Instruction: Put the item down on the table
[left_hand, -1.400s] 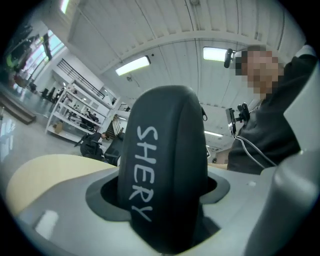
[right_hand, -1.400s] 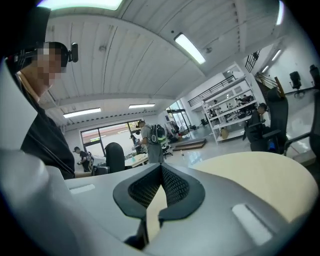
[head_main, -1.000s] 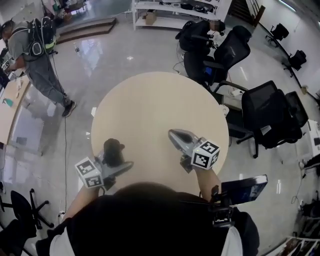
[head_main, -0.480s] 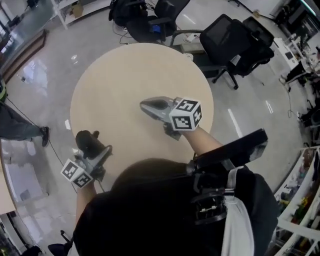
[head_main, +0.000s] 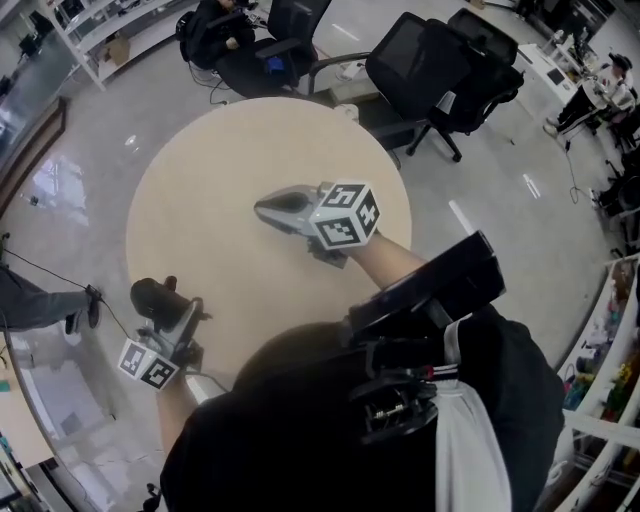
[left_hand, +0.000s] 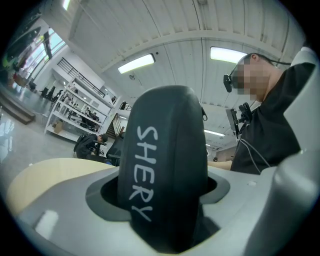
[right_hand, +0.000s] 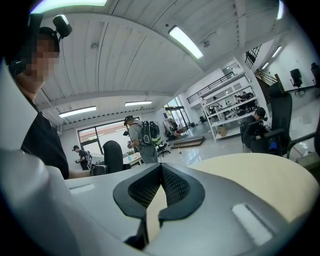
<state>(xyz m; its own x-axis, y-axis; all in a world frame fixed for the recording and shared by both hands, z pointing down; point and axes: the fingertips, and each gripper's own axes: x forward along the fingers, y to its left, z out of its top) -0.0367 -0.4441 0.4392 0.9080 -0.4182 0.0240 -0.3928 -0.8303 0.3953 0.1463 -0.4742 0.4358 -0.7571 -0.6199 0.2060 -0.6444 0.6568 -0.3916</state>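
A black rounded item (head_main: 152, 296) with white lettering stands upright between the jaws of my left gripper (head_main: 162, 303), which is shut on it at the near-left edge of the round beige table (head_main: 220, 150). In the left gripper view the black item (left_hand: 165, 165) fills the middle, and both pads press its sides. My right gripper (head_main: 268, 209) hovers over the table's middle, shut with nothing in it. Its pads (right_hand: 150, 187) meet in the right gripper view, where the black item (right_hand: 112, 156) shows small across the table.
Black office chairs (head_main: 425, 60) stand past the table's far right edge. A seated person (head_main: 215, 20) and white shelves (head_main: 110, 30) are at the far left. A person with a backpack (right_hand: 142, 140) stands beyond the table. Glossy floor surrounds the table.
The head view has swung round, so the table sits further left and up. The left gripper with the black item now sits by the table's left edge. Both grips are unchanged.
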